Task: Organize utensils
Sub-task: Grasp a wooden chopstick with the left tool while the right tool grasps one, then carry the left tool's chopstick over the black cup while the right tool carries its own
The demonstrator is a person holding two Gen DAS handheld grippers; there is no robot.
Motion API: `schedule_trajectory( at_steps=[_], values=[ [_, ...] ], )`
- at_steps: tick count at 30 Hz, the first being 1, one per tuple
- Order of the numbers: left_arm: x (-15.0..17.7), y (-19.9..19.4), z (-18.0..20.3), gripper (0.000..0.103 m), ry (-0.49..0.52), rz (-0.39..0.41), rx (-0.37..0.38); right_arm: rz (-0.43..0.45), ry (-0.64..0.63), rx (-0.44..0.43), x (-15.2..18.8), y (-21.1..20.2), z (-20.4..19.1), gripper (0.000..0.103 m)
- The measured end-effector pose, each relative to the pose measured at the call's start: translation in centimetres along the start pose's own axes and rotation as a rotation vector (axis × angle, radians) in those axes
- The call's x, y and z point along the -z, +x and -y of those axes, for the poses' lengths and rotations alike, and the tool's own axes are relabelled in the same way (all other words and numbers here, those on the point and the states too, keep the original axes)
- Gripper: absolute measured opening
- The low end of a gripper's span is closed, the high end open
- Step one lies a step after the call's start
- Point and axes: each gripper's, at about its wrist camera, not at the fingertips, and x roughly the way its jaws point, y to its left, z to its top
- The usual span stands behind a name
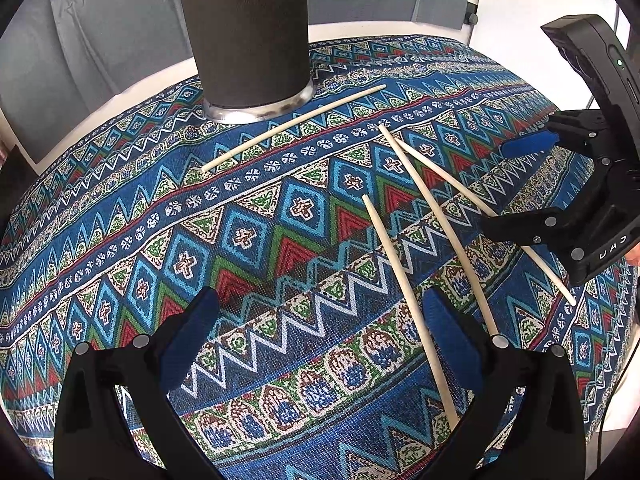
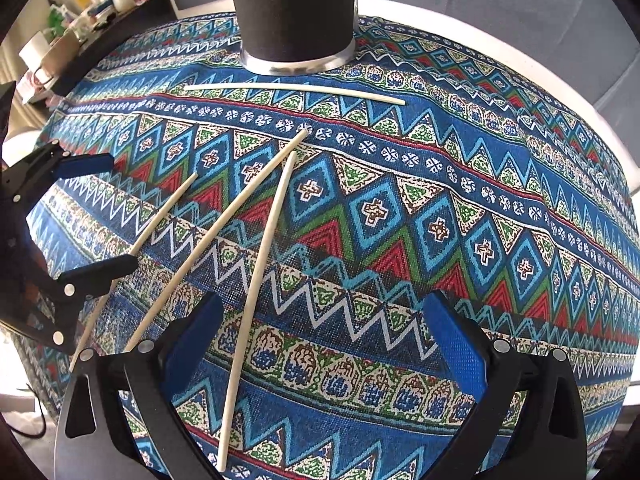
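Note:
Several pale wooden chopsticks lie on a patterned blue tablecloth (image 1: 280, 216). One chopstick (image 1: 294, 126) lies alone near the foot of a tall dark cylindrical holder (image 1: 248, 40); in the right wrist view they show as chopstick (image 2: 296, 89) and holder (image 2: 294, 12). Three more fan out: one (image 1: 408, 304) passes by my left gripper's right finger, one (image 1: 436, 228), one (image 1: 480, 208) under the right gripper. My left gripper (image 1: 320, 344) is open and empty above the cloth. My right gripper (image 2: 324, 344) is open and empty; a chopstick (image 2: 256, 276) runs between its fingers. Each gripper shows in the other's view, right (image 1: 532, 184) and left (image 2: 100, 216).
The table's white rim (image 1: 360, 30) shows behind the cloth, with grey chair backs (image 1: 100, 40) beyond. A cluttered shelf with cups and bottles (image 2: 80, 12) stands at the far left in the right wrist view.

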Motion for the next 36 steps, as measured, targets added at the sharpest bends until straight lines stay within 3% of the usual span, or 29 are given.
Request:
schedule_trajectory(
  at_steps=[4,6,7,8,9,10,11,13,15,21,28,36],
  values=[
    [0.2,-0.2,0.1,0.098,-0.004,0.014,-0.005,0.019,0.01,0.008,1.4,-1.0,0.2,0.095],
    [0.1,-0.3,0.2,0.09,0.001,0.003,0.002,0.023,0.01,0.011,1.7,-1.2,0.3,0.092],
    [0.1,-0.6,0.3,0.085,0.009,0.0,0.007,0.028,0.002,0.009,1.9,-1.4,0.3,0.082],
    [0.1,-0.9,0.3,0.072,0.011,-0.002,0.009,0.039,-0.002,0.004,2.0,-1.9,0.4,0.057],
    [0.2,-1.2,0.2,0.058,0.013,-0.008,0.01,0.046,0.004,0.005,2.1,-2.5,0.8,0.04],
    [0.1,-1.4,0.0,0.052,0.017,-0.019,0.013,0.042,0.015,0.006,2.0,-2.8,1.6,0.011],
    [0.1,-1.5,-0.5,0.039,0.01,-0.031,0.013,0.04,0.025,0.018,2.1,-2.9,2.5,0.004],
    [0.1,-1.6,-2.0,0.013,-0.026,-0.071,0.008,0.056,0.045,0.067,2.4,-3.2,4.2,0.004],
    [0.1,-1.7,-3.7,0.006,-0.091,-0.106,0.009,0.049,0.087,0.062,2.7,-3.6,5.6,0.004],
    [0.9,-2.0,-4.7,0.005,-0.11,-0.118,-0.02,0.052,0.128,0.005,3.9,-4.6,8.0,0.004],
    [0.6,-2.2,-6.9,0.005,-0.155,-0.165,-0.064,0.078,0.135,0.034,5.5,-6.6,10.4,0.005],
    [-1.3,-5.0,-10.1,0.005,-0.217,-0.07,-0.094,0.17,0.183,0.021,4.9,-10.2,13.3,0.005]
  ],
)
